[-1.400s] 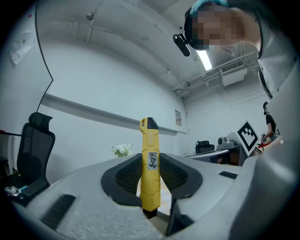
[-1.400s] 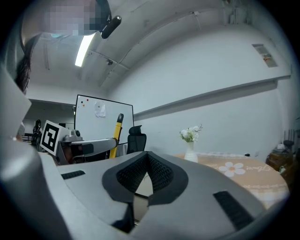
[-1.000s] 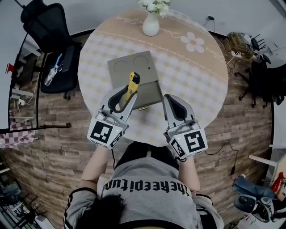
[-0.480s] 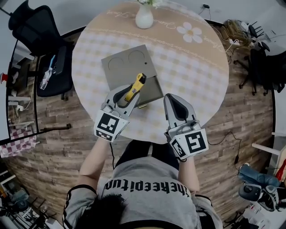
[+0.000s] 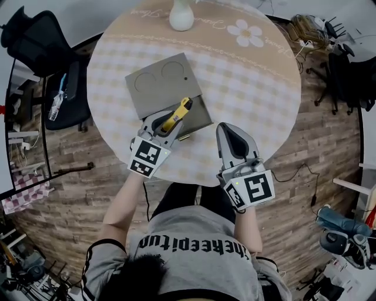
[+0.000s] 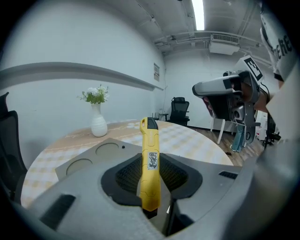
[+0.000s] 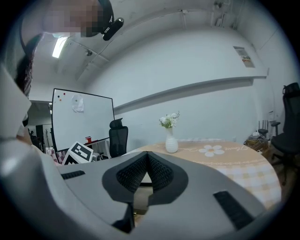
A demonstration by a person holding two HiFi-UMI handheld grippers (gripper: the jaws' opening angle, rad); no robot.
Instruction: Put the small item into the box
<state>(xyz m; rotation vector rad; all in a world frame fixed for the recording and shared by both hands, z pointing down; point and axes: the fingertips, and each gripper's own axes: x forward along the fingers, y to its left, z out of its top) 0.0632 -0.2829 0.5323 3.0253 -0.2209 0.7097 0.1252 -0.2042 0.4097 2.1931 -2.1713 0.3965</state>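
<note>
L gripper [image 5: 166, 121]: jaws clamped on yellow plastic utility knife [image 5: 179, 113], gripped at lower end, black-tipped end pointing away from person. Knife held above open flat grey box [image 5: 157, 85] w/ two round recesses in lid. R gripper [image 5: 229, 130]: jaws pressed together, nothing btwn, over table's near edge, just right of box. Box sits on round table w/ beige checked cloth [image 5: 252, 88]. White vase w/ flowers [image 5: 181, 16] at far side.

I've got a round table [image 5: 258, 82] under a checked cloth, wood-plank floor [image 5: 329, 176] all round, black office chair [image 5: 32, 38] far left, white walls, strip light [image 6: 198, 13] overhead.
</note>
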